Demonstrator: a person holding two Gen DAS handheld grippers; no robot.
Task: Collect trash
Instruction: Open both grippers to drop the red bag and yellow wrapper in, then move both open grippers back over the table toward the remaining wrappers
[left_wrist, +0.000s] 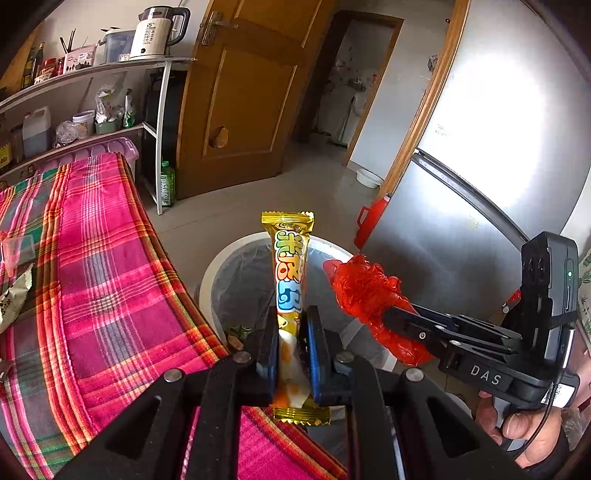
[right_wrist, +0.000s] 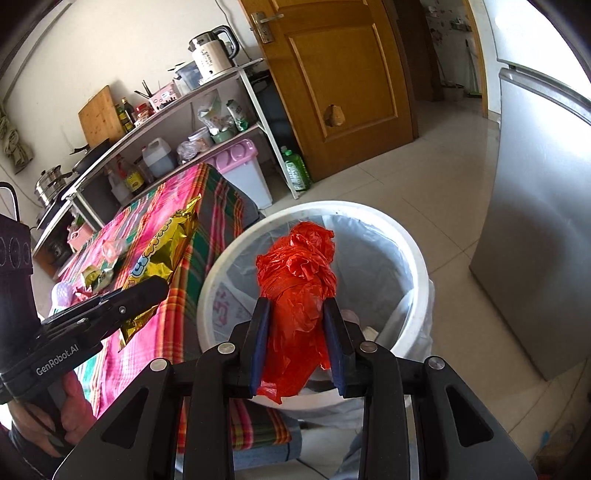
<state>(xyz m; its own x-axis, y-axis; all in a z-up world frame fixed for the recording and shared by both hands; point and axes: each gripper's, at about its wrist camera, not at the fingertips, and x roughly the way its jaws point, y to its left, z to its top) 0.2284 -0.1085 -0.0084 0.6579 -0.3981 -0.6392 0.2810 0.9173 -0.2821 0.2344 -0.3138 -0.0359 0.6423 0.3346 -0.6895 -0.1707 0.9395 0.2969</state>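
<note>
My left gripper (left_wrist: 291, 314) is shut on a yellow snack wrapper (left_wrist: 290, 266), which stands upright between the blue pads over a white bin (left_wrist: 210, 273) lined with a clear bag. To its right, my right gripper (left_wrist: 391, 317) holds a crumpled red plastic bag (left_wrist: 364, 288). In the right wrist view the right gripper (right_wrist: 295, 302) is shut on the red bag (right_wrist: 295, 266), directly above the bin (right_wrist: 417, 251). The left gripper (right_wrist: 159, 288) shows at the left edge with the gold wrapper (right_wrist: 162, 247), beside the bin's rim and over the table edge.
A table with a pink plaid cloth (left_wrist: 92, 258) borders the bin on the left, with more wrappers (right_wrist: 98, 275) and a clear plastic scrap (left_wrist: 16, 251) on it. A silver fridge (left_wrist: 461, 184) stands on the right. Beyond are a shelf with a kettle (left_wrist: 155, 33), a pink-lidded bin (right_wrist: 240, 155) and a wooden door (right_wrist: 332, 74).
</note>
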